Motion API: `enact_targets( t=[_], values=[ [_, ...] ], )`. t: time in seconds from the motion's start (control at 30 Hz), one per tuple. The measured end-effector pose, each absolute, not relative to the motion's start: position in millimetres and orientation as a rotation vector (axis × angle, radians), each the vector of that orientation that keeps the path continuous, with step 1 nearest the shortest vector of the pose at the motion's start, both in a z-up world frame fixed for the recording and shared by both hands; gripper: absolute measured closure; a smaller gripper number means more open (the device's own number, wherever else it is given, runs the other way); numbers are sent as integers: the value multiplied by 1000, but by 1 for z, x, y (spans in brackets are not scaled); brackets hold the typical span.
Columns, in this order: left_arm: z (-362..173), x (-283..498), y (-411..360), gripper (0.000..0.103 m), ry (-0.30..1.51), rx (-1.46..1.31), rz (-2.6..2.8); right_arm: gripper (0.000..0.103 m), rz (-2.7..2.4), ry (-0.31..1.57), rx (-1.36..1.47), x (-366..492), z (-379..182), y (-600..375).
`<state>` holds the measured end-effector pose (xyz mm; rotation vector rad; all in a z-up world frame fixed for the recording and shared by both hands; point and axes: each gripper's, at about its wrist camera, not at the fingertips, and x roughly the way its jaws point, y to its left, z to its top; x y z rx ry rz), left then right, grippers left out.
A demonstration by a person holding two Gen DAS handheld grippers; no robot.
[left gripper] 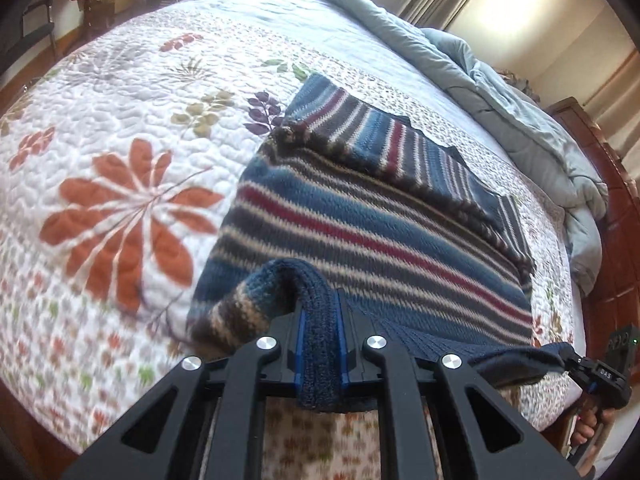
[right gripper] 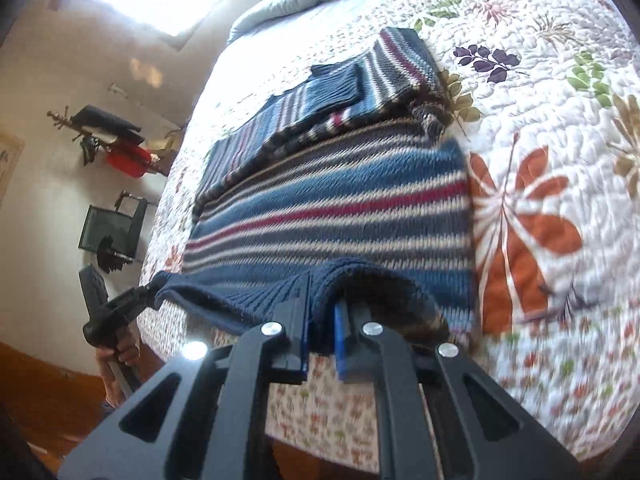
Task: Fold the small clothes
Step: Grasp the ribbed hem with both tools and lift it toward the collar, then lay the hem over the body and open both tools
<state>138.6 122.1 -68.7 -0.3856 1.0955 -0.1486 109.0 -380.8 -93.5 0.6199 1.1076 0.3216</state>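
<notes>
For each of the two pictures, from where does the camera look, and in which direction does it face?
Left wrist view: sits on the left gripper, faces forward and down over the bed; its own fingers clamp the striped sweater hem. The right gripper and hand show at lower right.
Right wrist view: sits on the right gripper, faces across the quilt; its fingers pinch the same hem. The left gripper shows at lower left.
Shared: sweater, quilt, grey-blue duvet, each other's gripper.

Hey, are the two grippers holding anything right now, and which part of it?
Yes. Both grip the striped sweater by its dark blue ribbed bottom hem: the left gripper at one corner, the right gripper at the other.
</notes>
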Motion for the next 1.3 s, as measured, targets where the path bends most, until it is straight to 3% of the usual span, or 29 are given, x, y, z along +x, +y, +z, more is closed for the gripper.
enact_targets(
  t=[0.27,0.4,0.47,0.5,0.53,0.57,0.6,0.83,1.07,1.3],
  values=[
    [-110,186,120,88,1160,-423,-127,93,274,1202,682,164,-140,-393],
    [-113,191,126,80,1175,-463,-160,87,283,1230,724,170,-152,-401],
    [-109,189,134,66,1163,-482,-159,83,289,1223,704,167,-148,-403],
    [-104,186,139,65,1150,-490,-159,77,289,1220,695,167,-145,-404],
    [-99,184,143,60,1139,-485,-147,55,272,1208,675,165,-139,-406],
    [-92,181,148,51,1120,-459,-111,46,240,1184,638,162,-131,-409],
    [-86,177,151,48,1098,-422,-75,44,218,1163,589,160,-122,-411],
    [-55,174,134,41,1020,-198,-98,45,280,1125,399,158,-87,-397],
    [-70,193,80,33,1062,76,-224,44,350,1190,255,179,-104,-367],
    [-93,218,76,32,1142,26,-266,38,368,1245,229,201,-127,-358]
  ],
)
